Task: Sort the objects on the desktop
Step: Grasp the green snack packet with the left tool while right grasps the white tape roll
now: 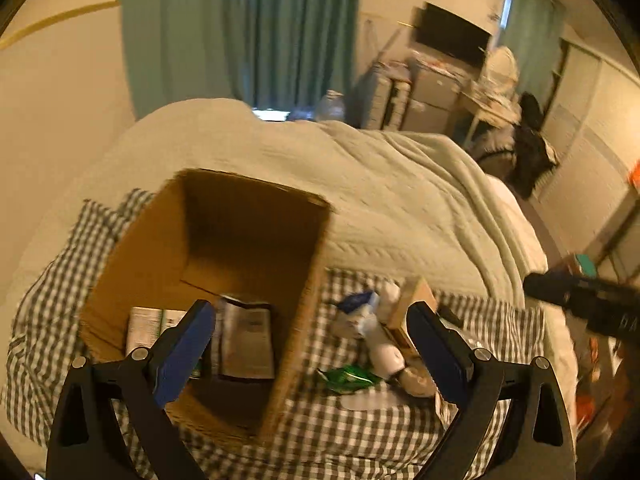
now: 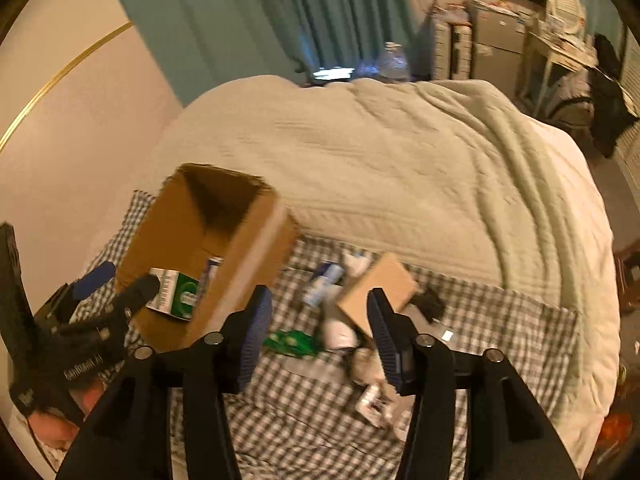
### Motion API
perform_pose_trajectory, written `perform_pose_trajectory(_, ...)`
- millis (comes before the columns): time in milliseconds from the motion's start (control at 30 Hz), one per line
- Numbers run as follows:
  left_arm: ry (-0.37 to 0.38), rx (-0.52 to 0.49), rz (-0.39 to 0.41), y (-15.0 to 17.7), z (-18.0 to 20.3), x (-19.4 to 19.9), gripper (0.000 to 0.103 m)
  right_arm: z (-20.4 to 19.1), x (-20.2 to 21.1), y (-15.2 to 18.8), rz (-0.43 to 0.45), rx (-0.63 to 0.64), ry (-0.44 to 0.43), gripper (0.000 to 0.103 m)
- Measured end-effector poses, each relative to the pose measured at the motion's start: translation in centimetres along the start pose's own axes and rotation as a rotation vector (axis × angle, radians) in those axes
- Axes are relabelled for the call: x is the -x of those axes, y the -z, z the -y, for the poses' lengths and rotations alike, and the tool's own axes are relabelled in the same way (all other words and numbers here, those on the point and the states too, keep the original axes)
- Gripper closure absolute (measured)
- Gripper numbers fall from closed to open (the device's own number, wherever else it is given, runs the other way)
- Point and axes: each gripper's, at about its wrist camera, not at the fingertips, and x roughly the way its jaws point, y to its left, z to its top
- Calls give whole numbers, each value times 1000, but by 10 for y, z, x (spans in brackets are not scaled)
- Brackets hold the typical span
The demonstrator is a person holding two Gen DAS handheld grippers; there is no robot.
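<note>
An open cardboard box [image 1: 160, 248] [image 2: 248, 256] stands on a checked cloth [image 1: 340, 440] [image 2: 304, 432] on a bed. Inside lie a green-and-white carton [image 2: 176, 292] [image 1: 146, 326] and a grey packet [image 1: 248, 340]. Right of the box is a loose pile: a green wrapper [image 1: 350, 378] [image 2: 290, 342], a white bottle [image 1: 386, 354] [image 2: 338, 330], a small brown box [image 2: 378, 290] [image 1: 412, 310] and a blue-white pack [image 2: 324, 278]. My left gripper [image 1: 310, 344] is open and empty over the box's right wall; it also shows in the right wrist view [image 2: 120, 280]. My right gripper [image 2: 318, 328] is open and empty above the pile.
A pale quilt [image 1: 380, 200] [image 2: 400, 160] covers the bed behind the cloth. Teal curtains [image 1: 240, 28], a water bottle [image 2: 394, 60], drawers and a desk stand beyond. My right gripper's body [image 1: 584, 300] shows at the right edge of the left wrist view.
</note>
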Motion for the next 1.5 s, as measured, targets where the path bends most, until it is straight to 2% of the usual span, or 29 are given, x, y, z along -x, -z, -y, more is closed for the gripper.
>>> perform_pose_trajectory(100, 12, -37, -7, 15, 21, -13, 4, 29, -1, 16, -20, -21, 43, 47)
perform_pose_trajectory(167, 25, -76, -39, 27, 35, -25, 4, 44, -7, 28, -48, -36, 52, 46)
perform_pose_trajectory(300, 48, -138, -106, 49, 56, -47, 4, 81, -31, 54, -147, -101, 67, 22)
perform_pose_trajectory(500, 27, -191, -262, 87, 69, -93, 4, 115, -67, 91, -281, -182, 69, 16)
perform_pose_trajectory(667, -9, -212, -268, 99, 65, -111, 4, 121, -102, 115, -382, -210, 46, 10)
perform_pose_trajectory(900, -56, -251, -271, 114, 65, -136, 4, 122, -141, 138, -497, -201, 105, 7)
perform_pose_trajectory(1033, -80, -284, -274, 119, 69, -152, 4, 128, -151, 148, -527, -203, 141, 7)
perform_pose_trajectory(1133, -73, -264, -266, 119, 65, -158, 4, 137, -158, 154, -535, -209, 166, 4)
perform_pose_trajectory(1367, -51, -272, -315, 128, 65, -175, 4, 158, -166, 163, -551, -275, 118, 2)
perform_pose_trajectory(1500, -37, -281, -333, 132, 65, -182, 14, 153, -169, 168, -575, -254, 95, 2)
